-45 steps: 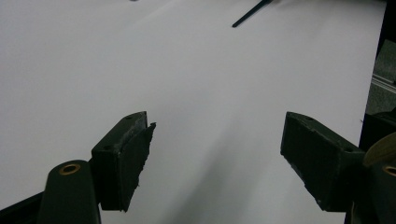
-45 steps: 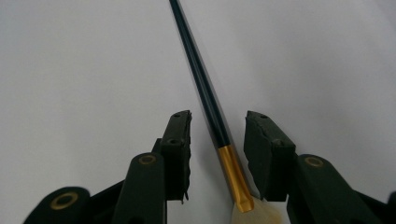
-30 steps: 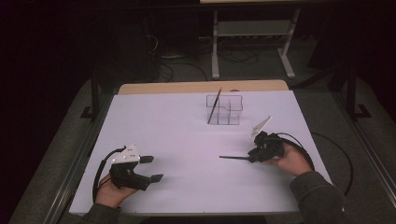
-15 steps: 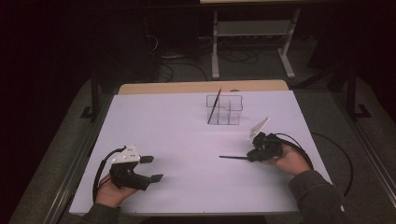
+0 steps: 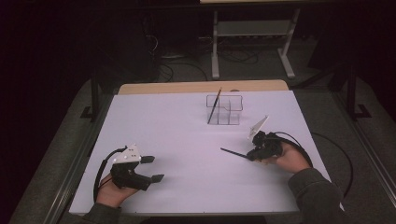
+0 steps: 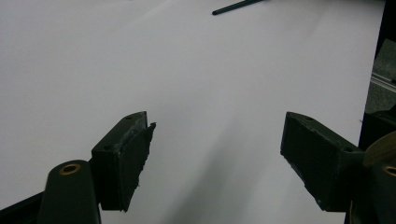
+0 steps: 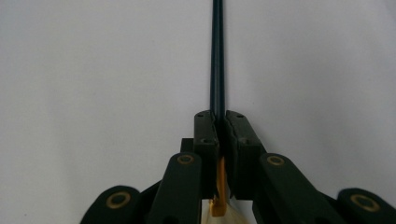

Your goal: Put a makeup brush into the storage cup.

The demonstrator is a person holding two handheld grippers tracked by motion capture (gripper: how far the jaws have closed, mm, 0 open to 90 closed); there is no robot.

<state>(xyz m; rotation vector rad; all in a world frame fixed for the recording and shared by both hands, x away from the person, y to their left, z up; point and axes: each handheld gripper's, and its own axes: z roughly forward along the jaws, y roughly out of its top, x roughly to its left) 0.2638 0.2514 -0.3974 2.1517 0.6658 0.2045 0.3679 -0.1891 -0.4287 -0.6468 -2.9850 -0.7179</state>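
In the high view, the right gripper (image 5: 252, 155) rests low near the right edge of the white table (image 5: 177, 126), and its jaws have just been closing, with a thin dark pencil (image 5: 233, 153) pinched between them. The pencil sticks out to the left of the jaws, close to the tabletop. Farther back stands a clear compartment holder (image 5: 229, 112) with a second pencil (image 5: 214, 105) leaning upright in its left compartment, well apart from the held one. The left gripper (image 5: 152, 169) sits near the front left of the table, its jaws spread with nothing between them. In the left gripper view, the two black jaws stand wide apart over bare white tabletop, and the end of the held pencil (image 6: 238, 6) shows at the top edge. In the right gripper view, the jaws are clamped tight on the pencil (image 7: 217, 56), which runs straight ahead from the pads (image 7: 208, 130) over the table.
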